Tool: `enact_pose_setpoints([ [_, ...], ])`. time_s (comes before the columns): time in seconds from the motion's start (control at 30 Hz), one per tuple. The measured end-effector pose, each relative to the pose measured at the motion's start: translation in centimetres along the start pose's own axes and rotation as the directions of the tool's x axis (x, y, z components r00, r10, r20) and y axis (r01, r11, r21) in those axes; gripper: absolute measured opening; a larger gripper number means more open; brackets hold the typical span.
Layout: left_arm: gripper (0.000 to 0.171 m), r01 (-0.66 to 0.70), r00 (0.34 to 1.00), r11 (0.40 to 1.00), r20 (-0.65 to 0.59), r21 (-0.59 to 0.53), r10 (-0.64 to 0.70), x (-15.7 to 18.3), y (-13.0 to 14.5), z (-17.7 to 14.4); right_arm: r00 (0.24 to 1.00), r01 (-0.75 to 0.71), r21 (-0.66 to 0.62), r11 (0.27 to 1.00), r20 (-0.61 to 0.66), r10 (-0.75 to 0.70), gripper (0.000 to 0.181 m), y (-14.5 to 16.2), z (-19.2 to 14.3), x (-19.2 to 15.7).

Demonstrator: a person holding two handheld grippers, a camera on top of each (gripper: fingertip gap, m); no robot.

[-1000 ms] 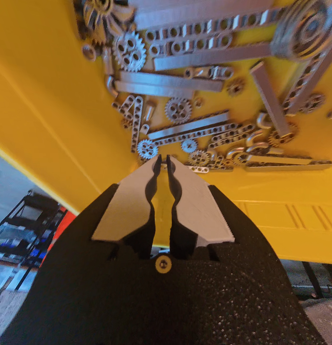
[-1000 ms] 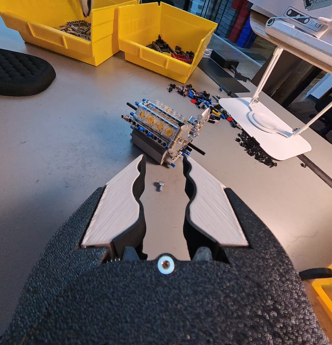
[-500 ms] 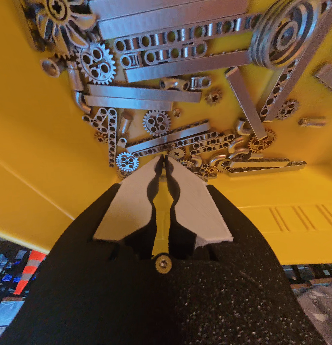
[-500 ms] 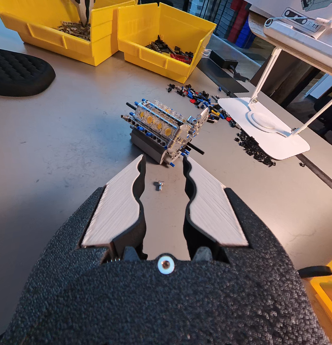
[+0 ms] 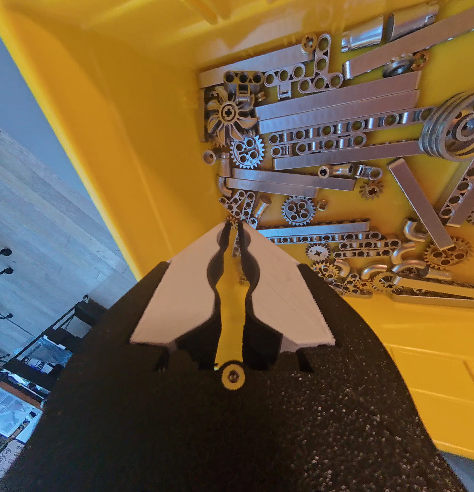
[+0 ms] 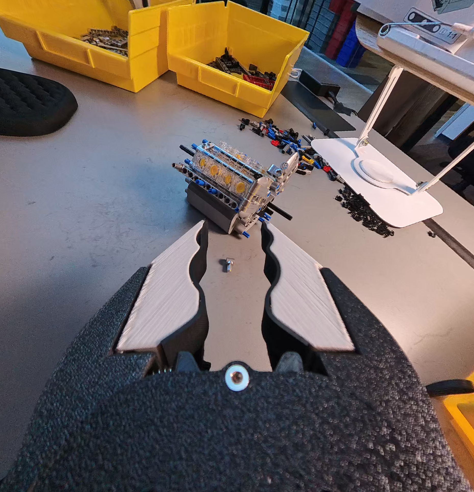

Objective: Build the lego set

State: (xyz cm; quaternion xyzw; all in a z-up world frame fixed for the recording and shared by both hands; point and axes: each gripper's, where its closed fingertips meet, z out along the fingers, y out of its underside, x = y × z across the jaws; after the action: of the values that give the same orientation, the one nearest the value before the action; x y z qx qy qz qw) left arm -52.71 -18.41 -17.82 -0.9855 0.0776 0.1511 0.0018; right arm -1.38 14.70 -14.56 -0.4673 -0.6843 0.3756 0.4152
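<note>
- The left gripper [image 5: 232, 226] reaches into a yellow bin [image 5: 140, 111]; its fingers [image 5: 196, 266] are drawn close together, pinching a small tan gear [image 5: 232, 221] right at their tips.
- Just beyond those tips lie a few short grey holed beams [image 5: 241, 206] and a small grey sleeve [image 5: 261, 207]; farther ahead sit a grey toothed gear [image 5: 247, 155] and a fan-shaped grey rotor [image 5: 229, 117].
- To the right of the left fingers the bin floor carries long grey beams [image 5: 337, 106], another grey gear [image 5: 298, 210], curved grey elbows [image 5: 413, 230] and a large grey pulley wheel [image 5: 462, 127].
- The right gripper [image 6: 232, 226] hovers over the grey counter [image 6: 84, 213] with its fingers [image 6: 166, 292] spread wide and nothing in them.
- Between the right fingers, on the counter, lies a small grey pin [image 6: 228, 264], touching neither finger.
- Just ahead of the right fingertips stands a brick-built engine model [image 6: 230, 183], with clear cylinders, yellow pistons and blue pins.
- Beyond and to the right of it lie scattered small parts [image 6: 291, 143], a heap of black pins [image 6: 363, 210] and a white lamp base [image 6: 377, 181].
- Far ahead stand two yellow bins [image 6: 222, 80]; to the left lies a black pad [image 6: 25, 101].
</note>
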Motion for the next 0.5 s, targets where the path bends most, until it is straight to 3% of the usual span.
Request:
enact_pose_setpoints([
  [0.23,0.004,-0.001,1.0,0.998,0.014,0.059,0.0,-0.1,-1.5,0.7,1.0,-0.002,-0.006,1.0,0.004,0.002,0.039,0.2,0.1,-0.1],
  [0.5,0.004,-0.018,0.999,1.0,-0.027,0.002,0.018,1.0,-0.6,1.9,1.0,-0.004,-0.007,1.0,0.004,0.004,0.039,0.2,0.1,0.0],
])
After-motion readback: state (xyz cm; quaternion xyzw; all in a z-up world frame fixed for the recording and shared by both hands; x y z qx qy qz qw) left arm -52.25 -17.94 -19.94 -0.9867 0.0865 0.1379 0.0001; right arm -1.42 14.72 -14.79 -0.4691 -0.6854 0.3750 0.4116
